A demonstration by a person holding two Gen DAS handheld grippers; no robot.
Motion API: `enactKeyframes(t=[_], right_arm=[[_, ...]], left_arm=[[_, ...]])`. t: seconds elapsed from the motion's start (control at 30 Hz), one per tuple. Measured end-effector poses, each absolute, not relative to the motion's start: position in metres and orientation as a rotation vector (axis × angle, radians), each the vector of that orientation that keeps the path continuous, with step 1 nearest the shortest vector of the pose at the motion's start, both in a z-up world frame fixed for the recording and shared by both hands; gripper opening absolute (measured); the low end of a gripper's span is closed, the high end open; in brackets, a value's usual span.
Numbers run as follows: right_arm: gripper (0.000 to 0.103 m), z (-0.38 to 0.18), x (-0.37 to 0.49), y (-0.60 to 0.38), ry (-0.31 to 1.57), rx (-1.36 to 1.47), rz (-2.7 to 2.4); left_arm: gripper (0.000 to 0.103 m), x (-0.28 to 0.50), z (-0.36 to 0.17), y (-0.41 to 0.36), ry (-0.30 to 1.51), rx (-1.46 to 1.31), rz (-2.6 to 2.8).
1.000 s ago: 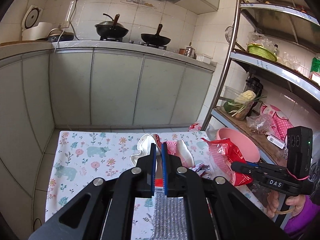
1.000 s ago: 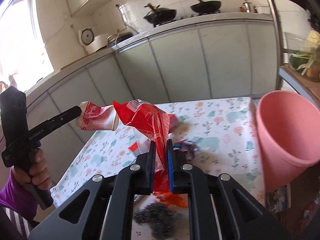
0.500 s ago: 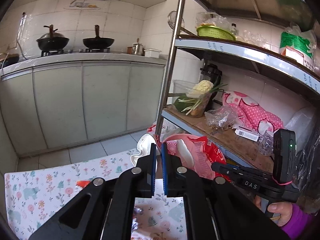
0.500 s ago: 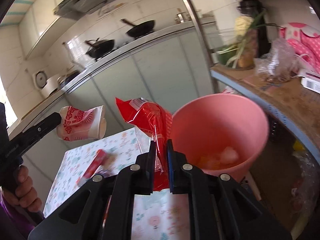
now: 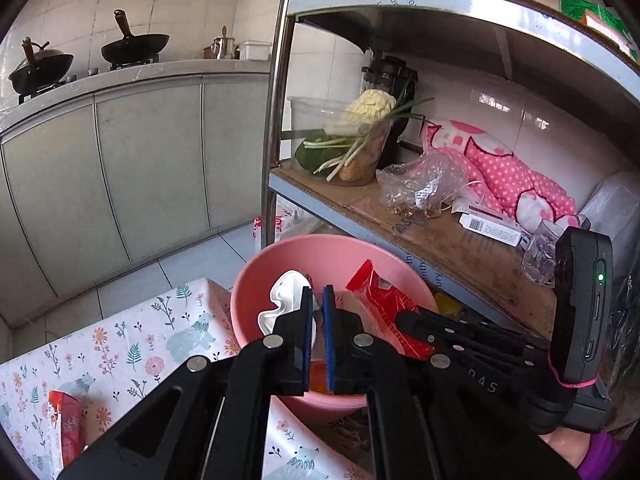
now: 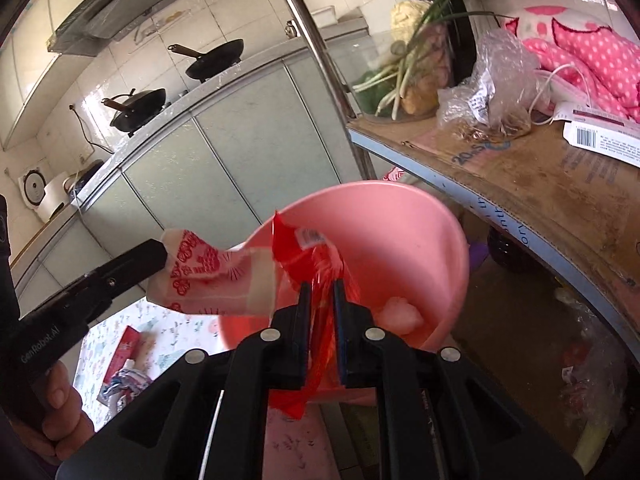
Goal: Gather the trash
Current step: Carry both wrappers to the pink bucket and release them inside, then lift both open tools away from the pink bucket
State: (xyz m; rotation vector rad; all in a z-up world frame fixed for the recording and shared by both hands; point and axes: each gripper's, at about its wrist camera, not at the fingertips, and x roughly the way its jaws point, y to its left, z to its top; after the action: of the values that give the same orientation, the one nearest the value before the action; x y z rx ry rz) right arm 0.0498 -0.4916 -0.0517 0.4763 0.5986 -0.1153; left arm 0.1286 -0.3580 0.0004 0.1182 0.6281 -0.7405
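Pink bin [image 5: 256, 280] sits off the table edge beside the shelf rack [image 5: 440, 236]. Your left gripper [image 5: 317, 300] is clamped on a crushed paper cup [image 6: 208, 276], your right gripper [image 6: 319, 292] on a red wrapper [image 6: 304, 248]; both are over the bin mouth. Another red packet [image 5: 66, 420] lies on the floral tablecloth [image 5: 132, 344].

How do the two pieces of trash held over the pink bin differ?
The paper cup, in the left gripper, is pale with a red pattern and crushed; the wrapper, in the right gripper, is shiny red plastic. The cup lies sideways at the bin's rim; the wrapper stands up above the bin. Both are pinched in shut jaws.
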Motion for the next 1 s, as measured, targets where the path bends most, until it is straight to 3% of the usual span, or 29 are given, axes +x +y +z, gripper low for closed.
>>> enactKeyframes(t=[0.4, 0.5, 0.63, 0.8, 1.0], right_arm=[[0.011, -0.07, 0.074, -0.511, 0.592, 0.491, -0.174], [0.011, -0.069, 0.076, -0.509, 0.583, 0.471, -0.188], [0.011, -0.069, 0.075, -0.507, 0.593, 0.456, -0.193], [0.011, -0.064, 0.065, -0.504, 0.592, 0.443, -0.178], [0.013, -0.048, 0.05, -0.486, 0.568, 0.374, -0.16]], left_arm=[[0.005, 0.147, -0.031, -0.375, 0.708, 0.131, -0.729], [0.01, 0.148, -0.032, -0.375, 0.715, 0.133, -0.721], [0.028, 0.149, -0.028, -0.368, 0.728, 0.101, -0.714], [0.03, 0.147, -0.012, -0.353, 0.713, 0.051, -0.72], [0.04, 0.138, 0.012, -0.332, 0.668, -0.006, -0.731]])
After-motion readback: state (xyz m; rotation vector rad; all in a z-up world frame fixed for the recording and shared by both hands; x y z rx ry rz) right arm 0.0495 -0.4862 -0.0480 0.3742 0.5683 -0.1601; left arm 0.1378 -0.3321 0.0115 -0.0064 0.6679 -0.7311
